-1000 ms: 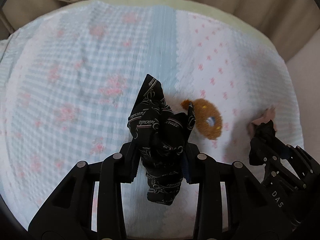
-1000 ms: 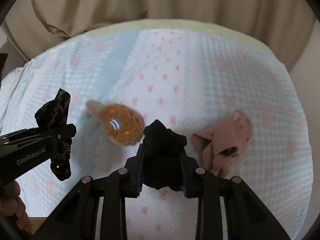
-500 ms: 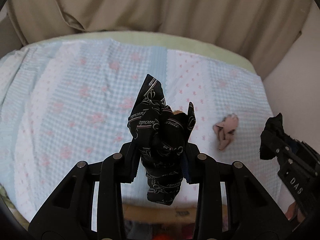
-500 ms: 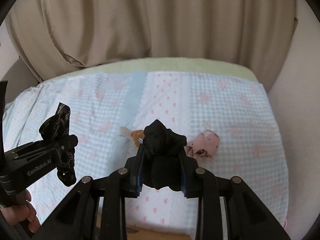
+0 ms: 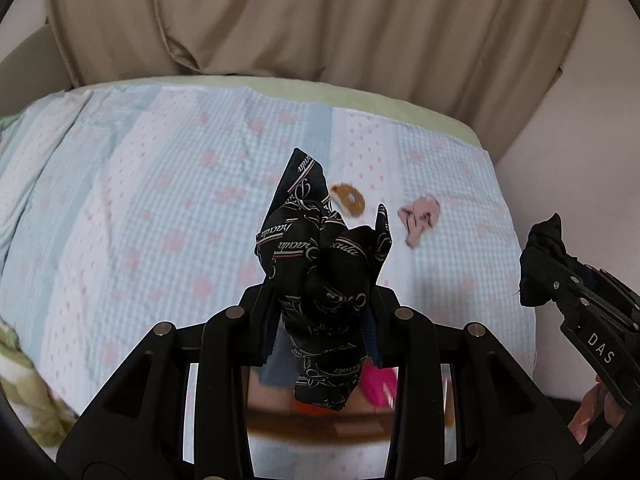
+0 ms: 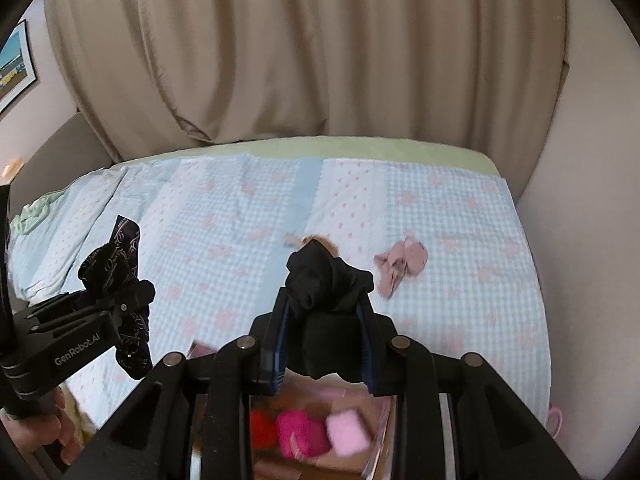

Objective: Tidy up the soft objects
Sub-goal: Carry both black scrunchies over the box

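Bedroom in a home. A bed (image 6: pixel 460 280) with a light-blue checked quilt (image 6: pixel 240 240) over a green sheet (image 6: pixel 360 148) fills the view; beige curtains (image 6: pixel 300 48) hang at 12 o'clock, a framed picture (image 6: pixel 16 64) at 10 o'clock.

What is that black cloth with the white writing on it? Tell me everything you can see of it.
The black printed cloth looks like thin woven fabric, black with white script lettering, curls and pale stripes. It is crumpled into a bunch and clamped between the jaws of the left gripper, held up above the bed. One pointed corner stands upward, a smaller point sticks up beside it, and a loose end hangs below the jaws. Only the gripper touches it.
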Demonstrator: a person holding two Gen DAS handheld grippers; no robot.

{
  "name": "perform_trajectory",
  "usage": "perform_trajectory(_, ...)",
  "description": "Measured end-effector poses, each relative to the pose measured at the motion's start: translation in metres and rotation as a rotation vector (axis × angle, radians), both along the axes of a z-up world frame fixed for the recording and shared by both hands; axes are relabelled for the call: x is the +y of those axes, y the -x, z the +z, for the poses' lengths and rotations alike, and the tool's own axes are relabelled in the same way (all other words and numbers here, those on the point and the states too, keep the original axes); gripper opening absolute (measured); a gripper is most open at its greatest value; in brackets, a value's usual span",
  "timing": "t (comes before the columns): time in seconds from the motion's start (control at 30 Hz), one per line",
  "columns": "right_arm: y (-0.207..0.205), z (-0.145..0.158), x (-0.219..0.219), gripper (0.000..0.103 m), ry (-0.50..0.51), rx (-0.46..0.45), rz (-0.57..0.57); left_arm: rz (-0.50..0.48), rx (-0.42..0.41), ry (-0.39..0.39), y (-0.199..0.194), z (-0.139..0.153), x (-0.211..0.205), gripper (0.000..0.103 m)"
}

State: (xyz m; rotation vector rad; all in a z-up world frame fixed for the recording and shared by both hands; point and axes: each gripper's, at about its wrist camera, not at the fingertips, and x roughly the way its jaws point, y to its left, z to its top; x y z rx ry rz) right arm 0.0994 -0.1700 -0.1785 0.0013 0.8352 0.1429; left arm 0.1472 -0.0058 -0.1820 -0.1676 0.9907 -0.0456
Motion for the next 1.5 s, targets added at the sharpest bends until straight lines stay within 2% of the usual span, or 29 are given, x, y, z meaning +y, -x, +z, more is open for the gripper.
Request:
perform_trajectory(0.27,0.061,-0.014,0.009,0.027,0.0,0.05,0.038,0.017,0.034,0.012,0.079,-0.003,0.003,0.031)
perform_trajectory(0.5,0.082,-0.043,0.007,0.027,0.006,0.122,0.034,-0.024,0.108,-0.007,0.111,-0.032,-0.004,0.031)
perform_trajectory(0.87,0.083,-0.108,0.006,0.027,0.012,0.293,-0.037,-0.107,0.294,-0.045,0.106,-0.109,-0.001,0.031)
perform_trajectory(1.13,0.074,-0.162,-0.003,0.027,-0.021,0.432,-0.142,-0.221,0.404,-0.077,0.093,-0.165,0.001,0.031)
perform_trajectory(1.3,0.068,-0.183,-0.007,0.027,-0.056,0.49,-0.197,-0.282,0.418,-0.116,0.087,-0.181,0.001,0.031)
perform_trajectory(1.43,0.064,-0.191,-0.011,0.027,-0.081,0.5,-0.242,-0.347,0.426,-0.167,0.086,-0.191,-0.004,0.032)
perform_trajectory(1.5,0.062,-0.192,-0.012,0.032,-0.091,0.492,-0.257,-0.372,0.421,-0.164,0.085,-0.192,-0.005,0.04)
